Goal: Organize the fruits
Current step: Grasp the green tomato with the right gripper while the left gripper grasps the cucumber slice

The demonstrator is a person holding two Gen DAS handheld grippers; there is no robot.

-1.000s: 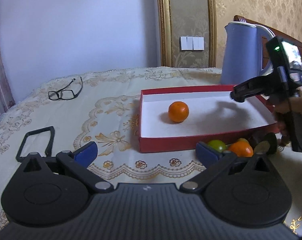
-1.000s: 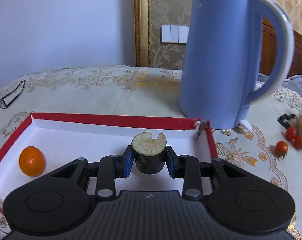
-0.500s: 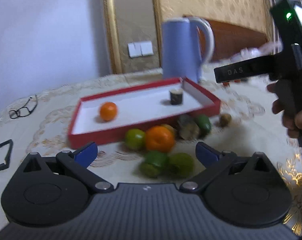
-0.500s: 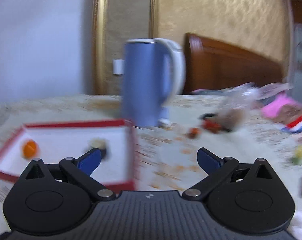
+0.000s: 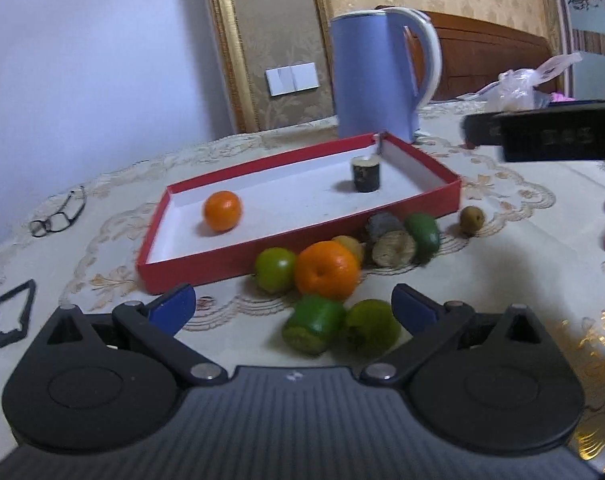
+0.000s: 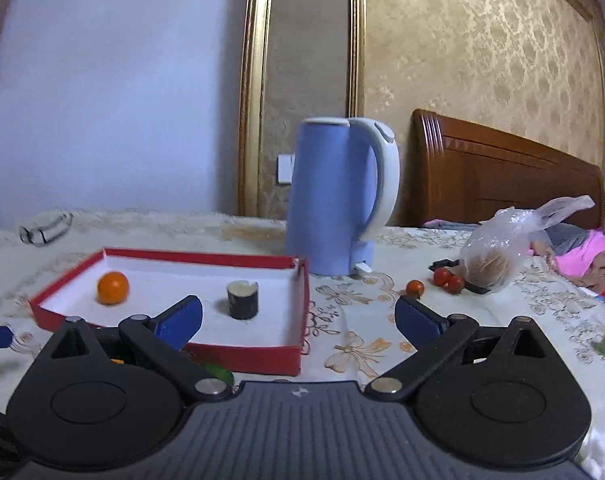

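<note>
The dark stub (image 6: 242, 299) stands upright in the red box (image 6: 262, 354), long axis vertical, cut end up, near its right wall; left gripper (image 5: 292, 307) and right gripper (image 6: 298, 316) both spread, holding nothing.

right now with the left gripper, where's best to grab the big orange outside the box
Take the big orange across its middle, coming down from above. It is round, so any width suits the open left gripper, but the green fruit beside it blocks a low approach from the left.
</note>
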